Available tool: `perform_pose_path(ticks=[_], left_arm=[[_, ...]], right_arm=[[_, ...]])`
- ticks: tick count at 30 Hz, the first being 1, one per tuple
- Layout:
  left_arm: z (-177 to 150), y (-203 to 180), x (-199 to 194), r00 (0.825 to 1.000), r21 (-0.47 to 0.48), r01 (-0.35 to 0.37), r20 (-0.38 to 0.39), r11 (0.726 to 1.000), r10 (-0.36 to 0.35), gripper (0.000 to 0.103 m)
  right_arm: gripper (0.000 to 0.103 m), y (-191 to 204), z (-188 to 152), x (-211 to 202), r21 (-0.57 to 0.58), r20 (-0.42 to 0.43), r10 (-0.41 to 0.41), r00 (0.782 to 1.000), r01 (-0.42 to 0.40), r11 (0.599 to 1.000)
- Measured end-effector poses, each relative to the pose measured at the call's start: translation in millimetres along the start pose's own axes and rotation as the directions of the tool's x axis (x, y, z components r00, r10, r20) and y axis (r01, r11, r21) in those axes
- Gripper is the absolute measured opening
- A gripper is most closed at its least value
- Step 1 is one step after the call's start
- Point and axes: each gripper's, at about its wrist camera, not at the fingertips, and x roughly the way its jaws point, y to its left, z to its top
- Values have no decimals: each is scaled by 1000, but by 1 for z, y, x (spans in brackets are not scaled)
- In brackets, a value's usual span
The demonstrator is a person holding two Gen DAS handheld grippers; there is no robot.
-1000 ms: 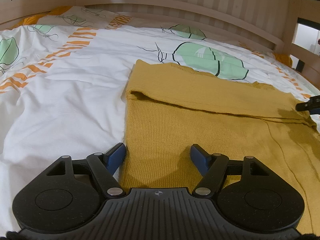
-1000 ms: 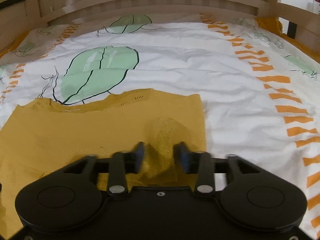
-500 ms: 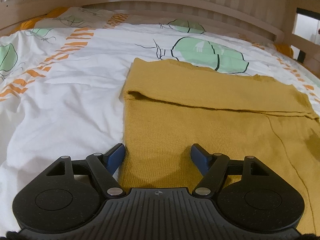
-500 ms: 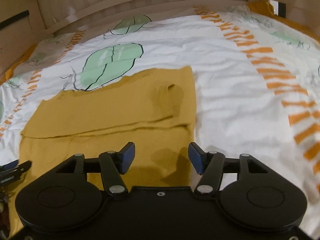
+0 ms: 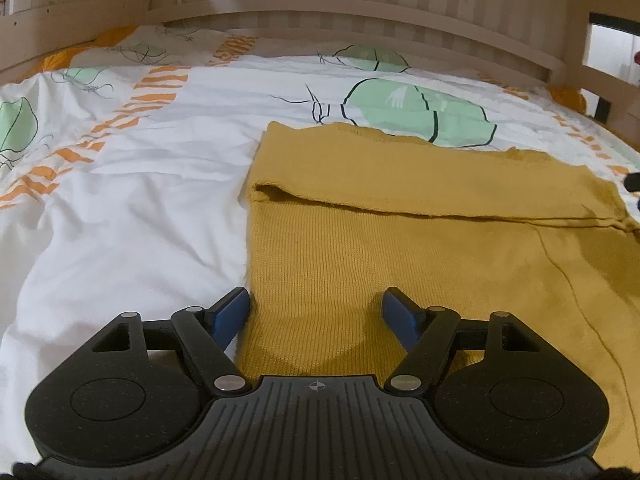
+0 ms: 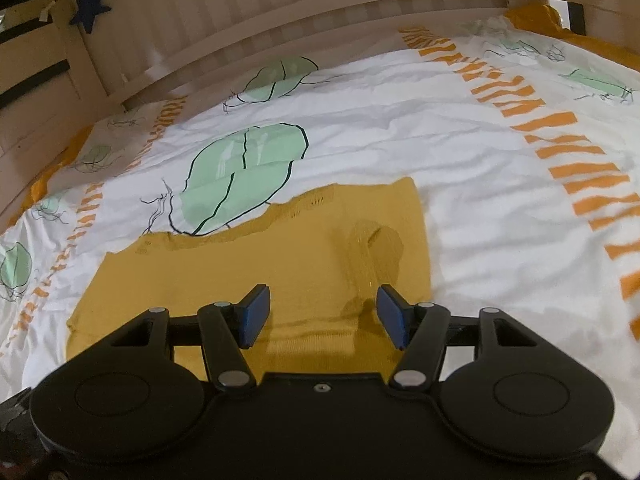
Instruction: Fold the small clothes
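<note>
- A white duvet cover (image 5: 132,216) is lying across the whole bed, pretty rumpled, showing green leaf prints (image 6: 244,176) with dark outlines and bands of orange dashes (image 6: 560,148).
- A pale wooden slatted bed rail (image 5: 360,12) is curving along the far edge of the bedding.
- A dark blue star (image 6: 90,10) is hanging on a string at the upper left of the right wrist view.
- Some orange fabric (image 6: 532,14) is peeking out at the far corner by the rail.

Matt, seemingly knitted mustard garment (image 5: 400,248)
</note>
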Motion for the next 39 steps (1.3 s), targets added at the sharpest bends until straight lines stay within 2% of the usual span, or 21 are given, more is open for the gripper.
perform_pose_path(ticks=[16,18,19,20,22,24,28,31,33,34,35,39], left_arm=[[-1,0,2,1000,-2,4,7,1000,-4,75],[-1,1,2,1000,-2,4,7,1000,-4,75],[-1,1,2,1000,-3,5,7,1000,-5,75],[-1,0,2,1000,-4,6,7,1000,-6,75],[-1,1,2,1000,-7,8,7,1000,-8,75],[-1,0,2,1000,-7,8,7,1000,-8,75],[-1,1,2,1000,-7,8,7,1000,-8,75],[-1,1,2,1000,-7,8,7,1000,-8,75],[-1,0,2,1000,-7,8,7,1000,-7,75],[-1,0,2,1000,-7,8,7,1000,-8,75],[-1,0,2,1000,-7,8,7,1000,-8,75],[-1,0,2,1000,-7,7,7,1000,-7,75]], right_arm=[[64,-14,17,54,63,-22,15,1000,-13,998],[51,-13,19,57,51,-19,15,1000,-14,999],[28,-10,21,59,37,-19,13,1000,-12,999],[17,-7,23,59,13,-20,17,1000,-17,1000],[17,1,24,53,-44,14,29,999,-29,999],[17,11,25,45,-125,62,13,998,-6,992],[18,11,25,53,-193,48,-108,993,115,974],[22,0,24,61,-158,16,-188,982,188,969],[30,-9,22,60,-112,9,-215,977,214,970],[39,-13,21,58,-96,11,-226,974,226,969],[43,-17,20,54,-83,13,-237,971,237,968],[44,-29,18,40,-28,8,-224,975,224,974]])
